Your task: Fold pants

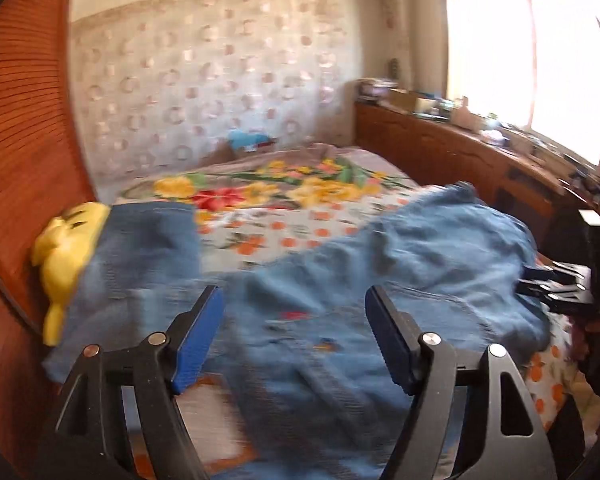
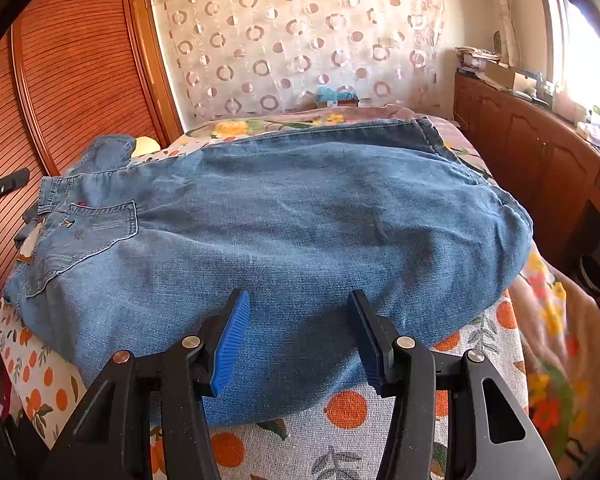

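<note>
Blue jeans (image 2: 300,208) lie across the bed, doubled over, with the waistband and a back pocket (image 2: 96,220) at the left and the leg hems (image 2: 428,128) at the far right. My right gripper (image 2: 298,296) hovers at the near edge of the denim, open, with no cloth pinched between its blue pads. In the blurred left wrist view, my left gripper (image 1: 294,294) stands wide open over the jeans (image 1: 340,280), holding nothing. The right gripper (image 1: 560,288) shows at that view's right edge, and the left gripper's tip (image 2: 4,190) shows at the far left of the right wrist view.
The bed cover (image 2: 340,404) has an orange-fruit print. A yellow plush toy (image 1: 66,248) lies at the bed's left side against a slatted wooden wardrobe (image 2: 80,80). A long wooden cabinet (image 2: 520,140) with clutter on top runs along the right under a bright window.
</note>
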The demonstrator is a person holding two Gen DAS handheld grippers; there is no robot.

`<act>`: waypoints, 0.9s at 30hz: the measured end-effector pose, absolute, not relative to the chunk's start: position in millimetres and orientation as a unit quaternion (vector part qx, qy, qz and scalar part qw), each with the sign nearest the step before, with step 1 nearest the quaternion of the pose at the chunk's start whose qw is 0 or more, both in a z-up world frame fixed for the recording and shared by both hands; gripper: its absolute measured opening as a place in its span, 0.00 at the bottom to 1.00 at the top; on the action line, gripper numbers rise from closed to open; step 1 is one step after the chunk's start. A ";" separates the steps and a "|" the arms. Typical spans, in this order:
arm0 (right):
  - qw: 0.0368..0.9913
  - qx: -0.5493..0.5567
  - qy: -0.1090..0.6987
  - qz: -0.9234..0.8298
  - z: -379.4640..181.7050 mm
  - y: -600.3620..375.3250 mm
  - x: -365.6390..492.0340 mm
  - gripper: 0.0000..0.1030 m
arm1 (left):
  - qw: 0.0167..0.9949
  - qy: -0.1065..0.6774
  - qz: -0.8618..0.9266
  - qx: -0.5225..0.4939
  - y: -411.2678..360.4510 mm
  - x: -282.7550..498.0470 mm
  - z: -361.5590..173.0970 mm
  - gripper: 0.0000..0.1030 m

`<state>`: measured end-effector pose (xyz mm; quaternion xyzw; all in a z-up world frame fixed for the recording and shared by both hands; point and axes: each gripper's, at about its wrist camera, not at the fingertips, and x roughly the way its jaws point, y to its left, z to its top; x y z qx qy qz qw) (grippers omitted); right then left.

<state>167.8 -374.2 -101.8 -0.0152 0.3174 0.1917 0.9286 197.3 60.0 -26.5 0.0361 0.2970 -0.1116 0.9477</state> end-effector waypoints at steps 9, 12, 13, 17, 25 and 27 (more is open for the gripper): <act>0.927 -0.012 0.320 0.194 -103.2 -375.4 167.6 0.51 | 0.926 0.346 -0.149 0.034 13.1 203.5 -68.2 0.72; 0.927 -0.012 0.320 0.194 -103.2 -375.3 167.7 0.51 | 0.923 0.352 -0.145 0.052 3.9 202.0 -79.7 0.72; 0.927 -0.012 0.320 0.194 -103.2 -375.3 167.7 0.51 | 0.923 0.353 -0.143 0.054 3.5 200.9 -82.8 0.72; 0.927 -0.013 0.321 0.194 -103.6 -376.2 168.6 0.51 | 0.920 0.363 -0.142 0.045 4.4 200.0 -93.0 0.72; 0.925 -0.015 0.327 0.194 -104.5 -372.8 170.4 0.51 | 0.913 0.381 -0.136 0.046 2.3 204.3 -98.6 0.72; 0.925 -0.016 0.329 0.192 -103.9 -372.0 170.7 0.51 | 0.913 0.382 -0.134 0.050 1.7 205.3 -98.7 0.72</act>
